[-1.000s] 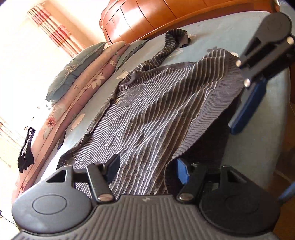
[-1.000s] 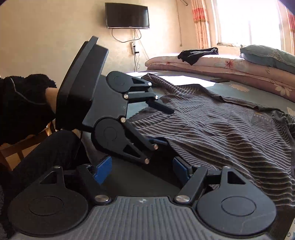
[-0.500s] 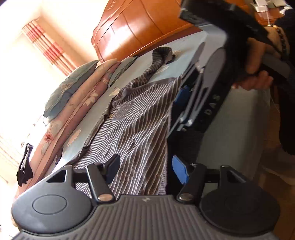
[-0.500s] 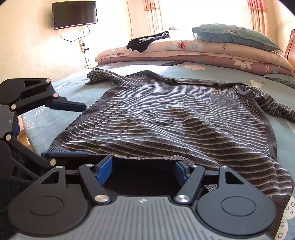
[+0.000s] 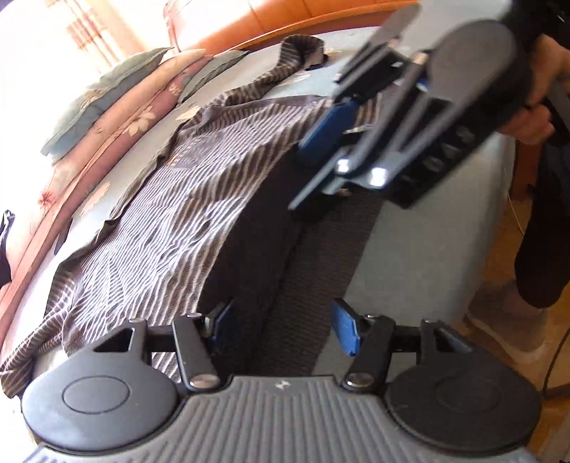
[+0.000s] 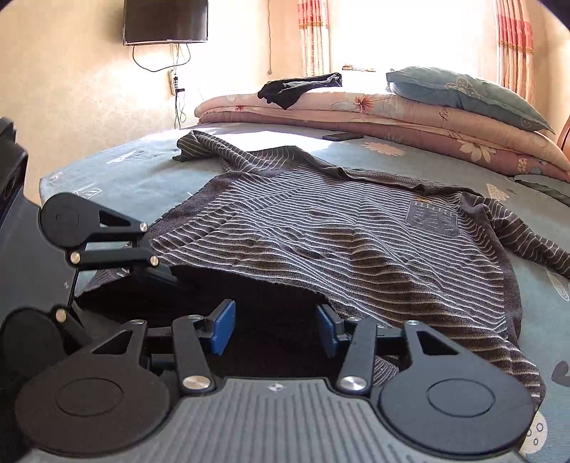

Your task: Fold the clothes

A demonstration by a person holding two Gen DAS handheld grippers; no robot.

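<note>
A grey and brown striped sweater (image 5: 178,213) (image 6: 356,231) lies flat on the blue bedsheet (image 5: 427,231) (image 6: 135,178), sleeves spread, hem towards me. My left gripper (image 5: 283,326) sits at the hem's left part, jaws closing, with the dark raised hem edge between its blue pads (image 5: 345,331); the pads do not press it. My right gripper (image 6: 275,329) is at the hem further along, jaws closing around the dark hem opening, with no grip visible. Each gripper shows in the other's view: the right gripper (image 5: 327,131) held by a hand (image 5: 534,89), the left gripper (image 6: 107,242) at the left.
Folded floral quilts (image 6: 392,110) and a blue pillow (image 6: 463,92) run along the bed's far side, with a black garment (image 6: 299,87) on top. A phone (image 6: 342,136) lies on the sheet. A wooden headboard (image 5: 285,21) and the person's legs (image 5: 541,231) border the bed.
The right gripper swung from beside the bed to face the sweater's hem, and its jaws narrowed. It now crosses the left wrist view close by. The left gripper's jaws narrowed a little.
</note>
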